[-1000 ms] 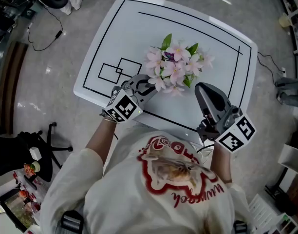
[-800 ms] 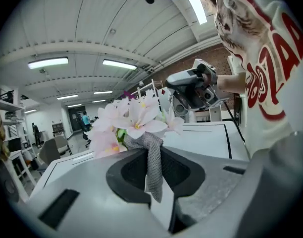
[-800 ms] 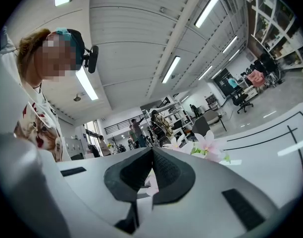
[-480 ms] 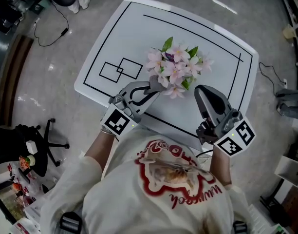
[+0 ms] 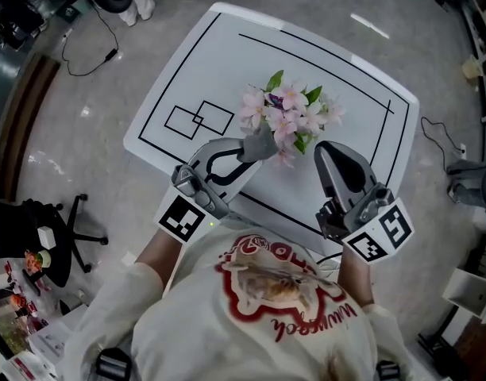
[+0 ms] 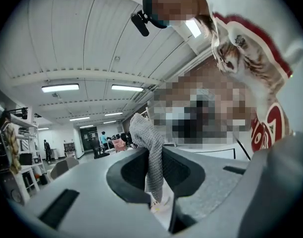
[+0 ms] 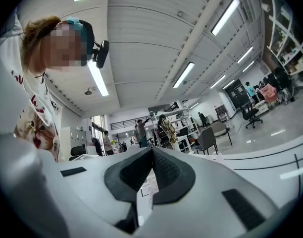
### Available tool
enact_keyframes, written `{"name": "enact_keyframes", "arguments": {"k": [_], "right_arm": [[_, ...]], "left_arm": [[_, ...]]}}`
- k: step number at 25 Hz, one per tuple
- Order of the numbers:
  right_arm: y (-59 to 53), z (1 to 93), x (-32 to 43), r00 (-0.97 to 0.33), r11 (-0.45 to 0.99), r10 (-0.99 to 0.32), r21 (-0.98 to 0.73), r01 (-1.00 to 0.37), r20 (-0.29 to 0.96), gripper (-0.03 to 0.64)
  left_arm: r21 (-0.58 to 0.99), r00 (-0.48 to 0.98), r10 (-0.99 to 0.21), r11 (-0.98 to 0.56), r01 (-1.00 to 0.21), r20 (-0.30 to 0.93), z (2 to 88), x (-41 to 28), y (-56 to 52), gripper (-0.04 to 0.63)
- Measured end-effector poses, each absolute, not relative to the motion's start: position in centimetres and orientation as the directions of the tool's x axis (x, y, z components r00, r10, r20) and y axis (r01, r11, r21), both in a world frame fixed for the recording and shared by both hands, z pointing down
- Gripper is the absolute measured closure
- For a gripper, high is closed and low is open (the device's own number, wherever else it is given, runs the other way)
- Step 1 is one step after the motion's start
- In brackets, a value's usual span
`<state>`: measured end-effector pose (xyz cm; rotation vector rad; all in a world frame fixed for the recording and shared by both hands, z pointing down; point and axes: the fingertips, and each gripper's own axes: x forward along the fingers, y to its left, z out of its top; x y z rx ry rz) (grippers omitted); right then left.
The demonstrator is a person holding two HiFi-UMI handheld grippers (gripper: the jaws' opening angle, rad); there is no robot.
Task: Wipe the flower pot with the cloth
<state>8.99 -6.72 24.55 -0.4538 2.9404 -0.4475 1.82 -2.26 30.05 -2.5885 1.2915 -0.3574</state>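
Two grippers hover over the near edge of the white, black-lined table (image 5: 203, 62). The left gripper (image 5: 247, 147) is clamped on a grey knitted cloth (image 5: 263, 142). The soft cloth sticks out past its dark ribbed pads, just beside the near-left side of the pink flowers (image 5: 287, 113). Their pot is hidden under the blooms. The right gripper (image 5: 327, 151), near-right of the flowers and apart from them, is clenched on nothing.
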Motion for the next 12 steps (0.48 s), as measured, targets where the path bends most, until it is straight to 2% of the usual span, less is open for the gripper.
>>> {"name": "enact_keyframes", "arguments": {"k": [3,8,12], "right_arm": [[-7.0,23.4,8.6,-0.938,0.923,-0.326,-0.253,-0.290,-0.114,0.617],[-5.4,21.9,8.9,-0.924,0.910,-0.362,-0.263,-0.322,-0.121,0.617],[-5.3,20.2,8.4,-0.900,0.906,-0.406,-0.199,-0.374,-0.160,0.617]], "left_arm": [[-0.290,0.580,-0.810,-0.577,-0.764,0.083,28.3,2.2,-3.0,0.538],[-0.158,0.568,-0.820,-0.554,-0.818,-0.069,23.6,3.0,-2.3,0.537],[-0.254,0.604,-0.797,-0.585,-0.770,0.003,23.5,2.7,-2.5,0.538]]}}
